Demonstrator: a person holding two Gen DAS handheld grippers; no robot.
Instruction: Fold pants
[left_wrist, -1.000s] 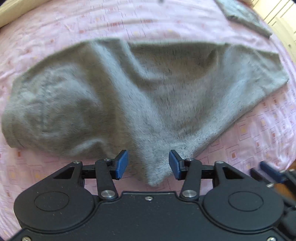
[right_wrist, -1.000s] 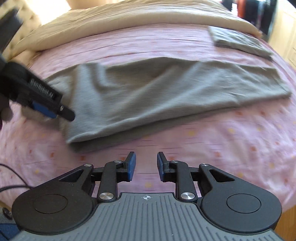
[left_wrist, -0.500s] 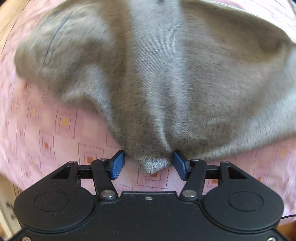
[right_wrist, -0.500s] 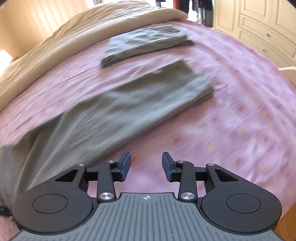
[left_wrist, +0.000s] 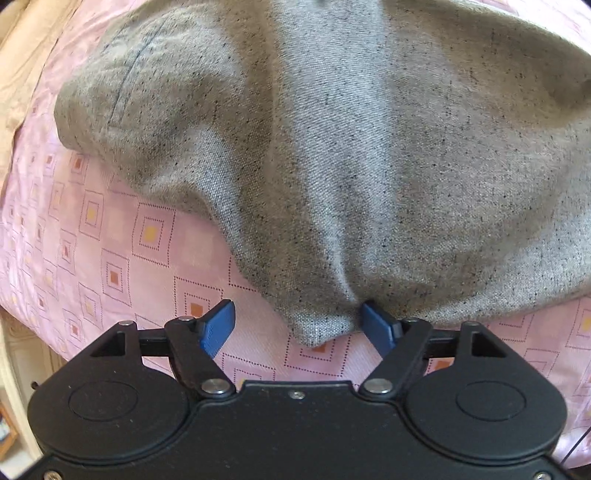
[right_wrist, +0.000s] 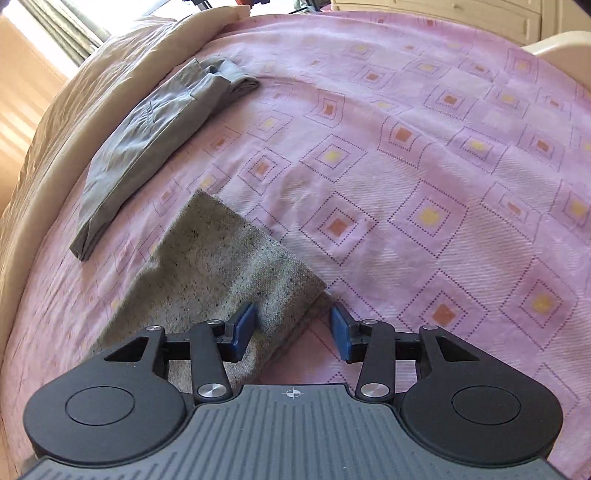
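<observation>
Grey speckled pants (left_wrist: 351, 147) lie spread on the pink patterned bedsheet (left_wrist: 110, 258) and fill most of the left wrist view. One corner of the cloth points in between the blue pads of my left gripper (left_wrist: 297, 328). Its jaws are opening: the right-hand pad touches the cloth edge and the left-hand pad stands clear. In the right wrist view the leg end of the pants (right_wrist: 221, 266) lies flat. My right gripper (right_wrist: 291, 330) hovers over the hem corner with its jaws opening, one pad above cloth and the other above the sheet.
A folded grey garment (right_wrist: 159, 136) lies beyond the leg end, beside a beige quilt (right_wrist: 55, 122) along the far side. The side of the bed (left_wrist: 14, 332) drops away at the left. Pale cupboards (right_wrist: 480, 14) stand behind the bed.
My right gripper swept along the pants from the wide end to the leg end and its jaws widened. The left gripper sank closer to the cloth corner, rolled, and its jaws spread.
</observation>
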